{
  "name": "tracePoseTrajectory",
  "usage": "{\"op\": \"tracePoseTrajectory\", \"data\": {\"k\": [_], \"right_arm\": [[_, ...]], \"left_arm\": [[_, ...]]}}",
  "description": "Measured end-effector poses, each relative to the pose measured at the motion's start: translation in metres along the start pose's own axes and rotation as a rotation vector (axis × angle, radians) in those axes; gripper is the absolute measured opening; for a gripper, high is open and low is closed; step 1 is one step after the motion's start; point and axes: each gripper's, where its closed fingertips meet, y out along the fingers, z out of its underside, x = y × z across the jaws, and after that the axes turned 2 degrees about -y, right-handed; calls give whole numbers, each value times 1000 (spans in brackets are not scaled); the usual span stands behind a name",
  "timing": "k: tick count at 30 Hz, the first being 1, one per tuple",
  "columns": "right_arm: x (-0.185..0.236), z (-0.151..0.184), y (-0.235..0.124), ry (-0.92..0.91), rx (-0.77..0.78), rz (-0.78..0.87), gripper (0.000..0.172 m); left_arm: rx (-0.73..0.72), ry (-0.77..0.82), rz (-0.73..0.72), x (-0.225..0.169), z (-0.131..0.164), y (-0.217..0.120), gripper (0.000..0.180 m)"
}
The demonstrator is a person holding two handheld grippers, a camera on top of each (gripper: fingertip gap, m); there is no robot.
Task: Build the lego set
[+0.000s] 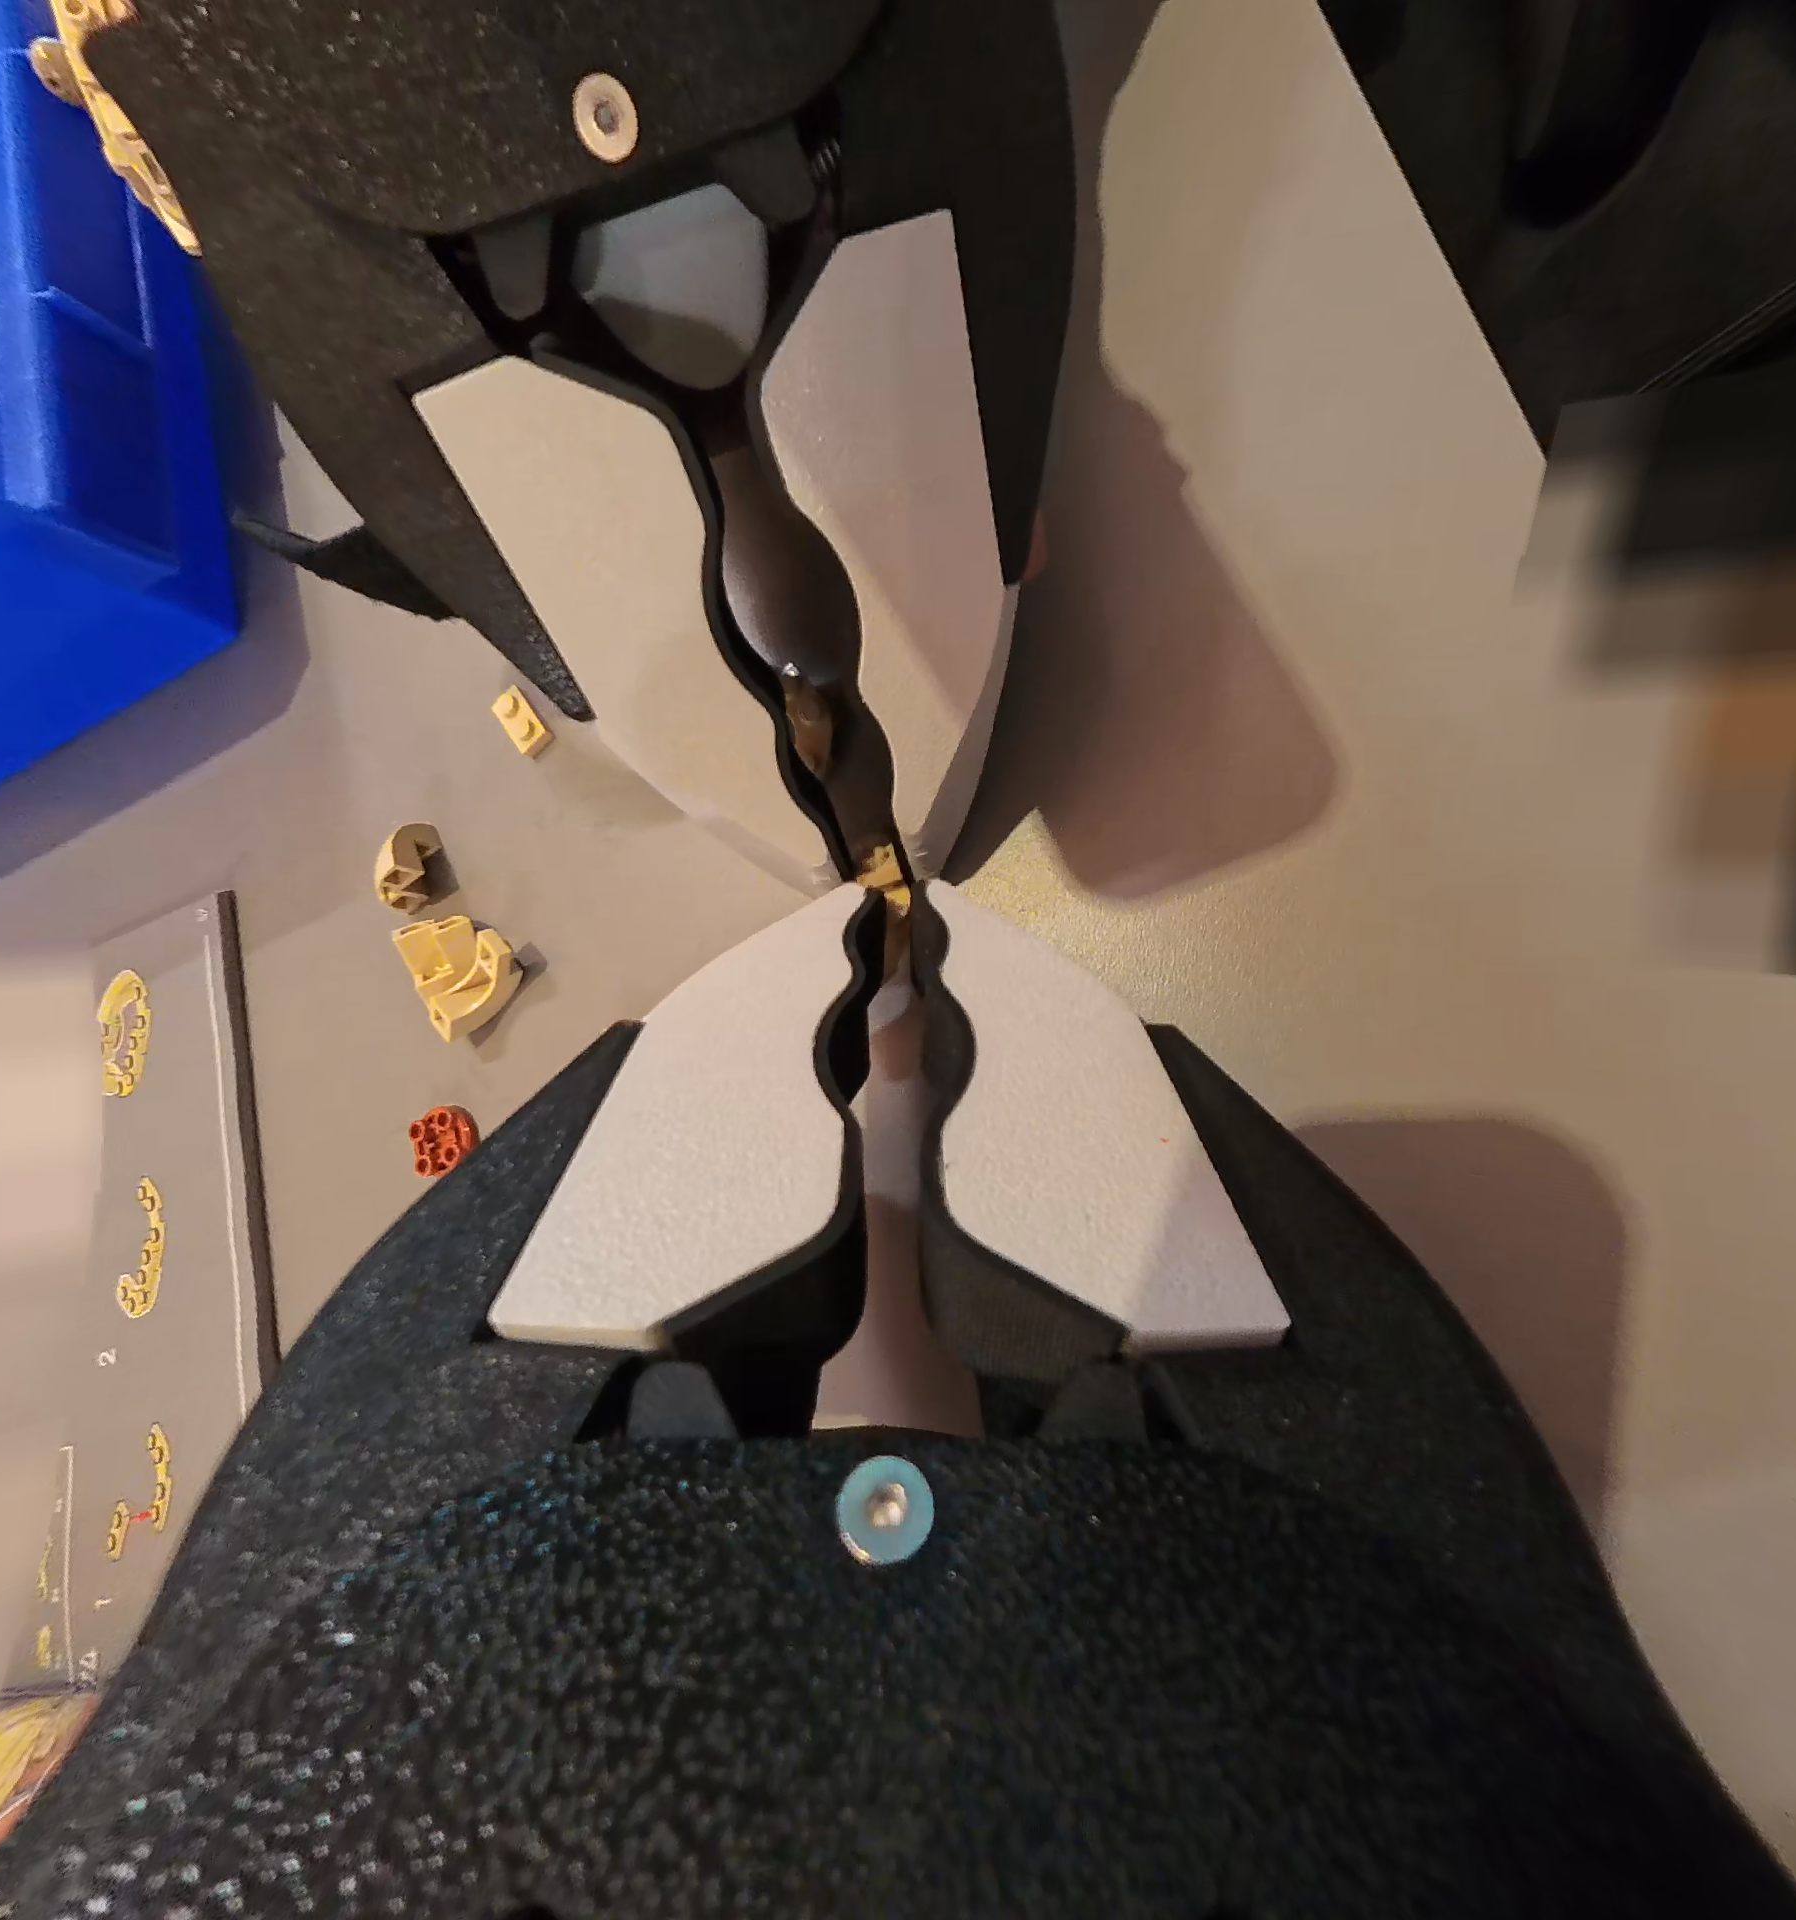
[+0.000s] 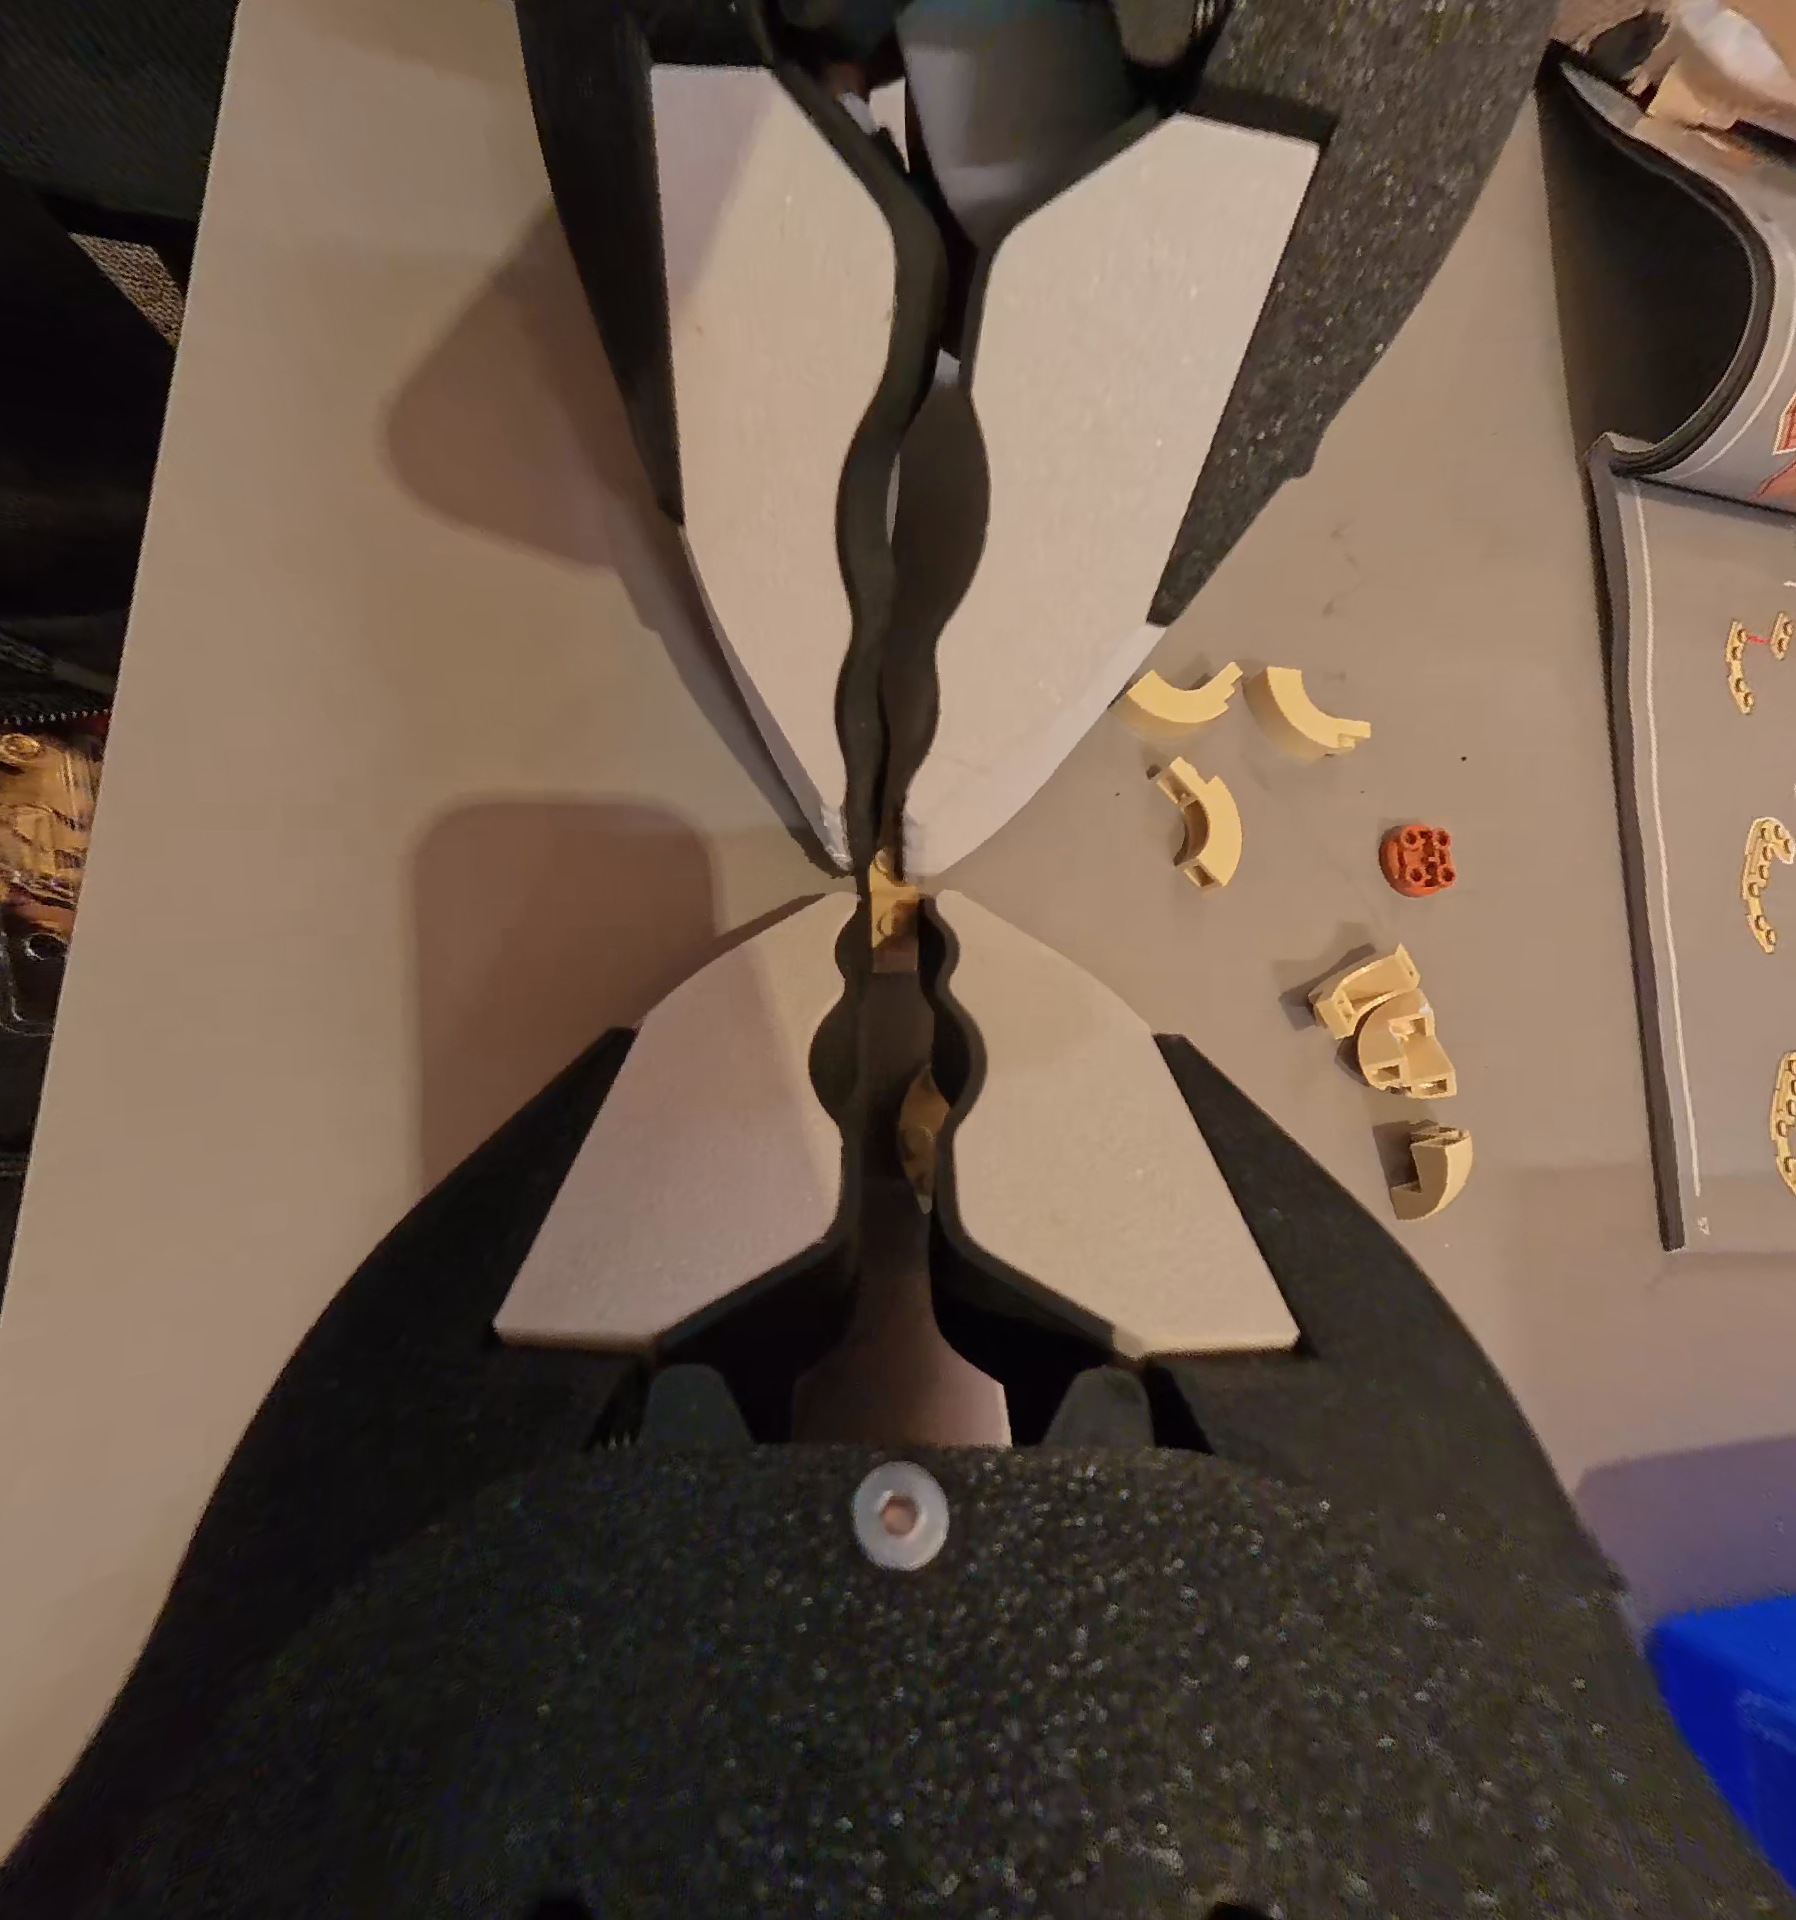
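My jaws wear rough, speckled black plastic shells and matt grey faces; the desk [image 2: 354, 727] looks smooth and matt.

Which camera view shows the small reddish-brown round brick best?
The right wrist view: the reddish-brown round brick lies clear on the grey table, studs visible. The left wrist view shows it smaller, near its own gripper's black body.

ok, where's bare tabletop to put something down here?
Free: the table between the meeting grippers and its dark edge. Crowded: the other side, where tan curved bricks and a red-brown round brick lie before the open booklet; blue bin beyond.
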Motion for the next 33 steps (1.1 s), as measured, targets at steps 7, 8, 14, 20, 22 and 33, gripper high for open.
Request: {"op": "tracePoseTrajectory", "data": {"k": [7,8,14,20,22,33], "right_arm": [[1,-2,2,12,-6,-22,8],[1,-2,2,16,-6,-26,8],[3,-3,2,30,-3,-30,8],[3,-7,-3,67,-53,-44,8],[1,-13,-8,107,-107,-60,7],[-1,-87,-115,299,-910,-357,7]], "left_arm": [[-37,-4,18,0,-2,-1,4],[-41,-5,20,0,-2,-1,4],[-69,-14,26,-2,-1,-1,4],[-161,-15,-20,4,-8,-13,3],[-225,-34,-40,9,-14,-23,4],[-659,-189,-36,24,-64,-74,16]]}}
